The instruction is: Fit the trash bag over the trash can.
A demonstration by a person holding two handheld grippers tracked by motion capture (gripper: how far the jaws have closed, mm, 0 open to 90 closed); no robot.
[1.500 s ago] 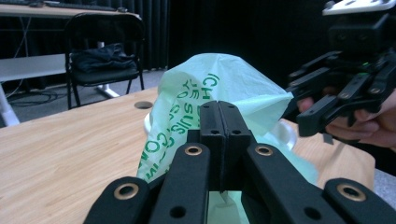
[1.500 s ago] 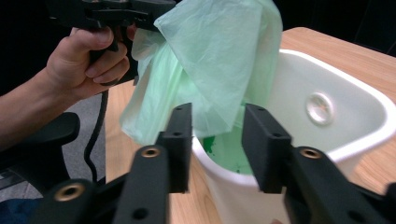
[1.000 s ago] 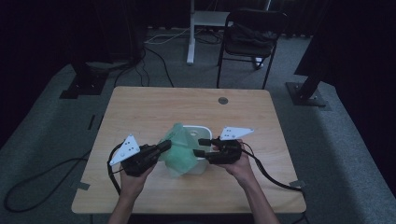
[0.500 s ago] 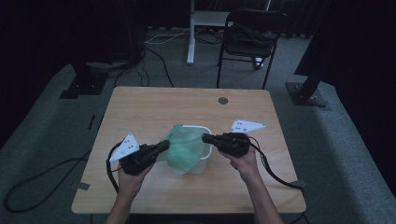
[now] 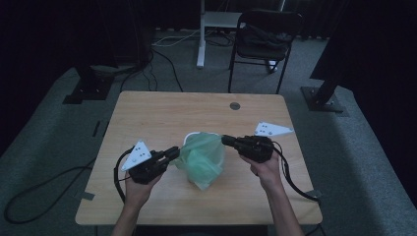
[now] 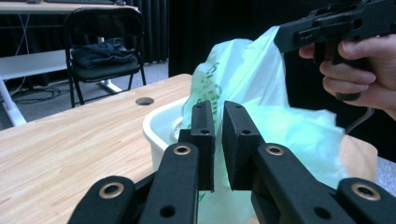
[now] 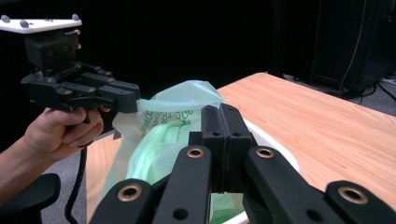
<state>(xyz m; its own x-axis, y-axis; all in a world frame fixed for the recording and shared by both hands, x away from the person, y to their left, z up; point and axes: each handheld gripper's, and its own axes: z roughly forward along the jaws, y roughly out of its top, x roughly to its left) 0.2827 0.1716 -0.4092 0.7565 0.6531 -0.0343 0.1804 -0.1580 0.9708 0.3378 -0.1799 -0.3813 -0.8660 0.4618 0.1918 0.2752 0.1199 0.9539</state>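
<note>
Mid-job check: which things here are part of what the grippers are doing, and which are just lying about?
In the job:
- green plastic bag
- white bin
- left gripper, closed on the bag's edge
- right gripper, closed on the bag's opposite edge

Lying about:
- folding chair with dark clothing on its seat
- floor cables
- white desk leg

A wooden table (image 5: 147, 118) carries a white tub (image 5: 216, 158) near its middle, holding a green bag (image 5: 199, 164). A round hole (image 5: 235, 105) sits near the far edge.
</note>
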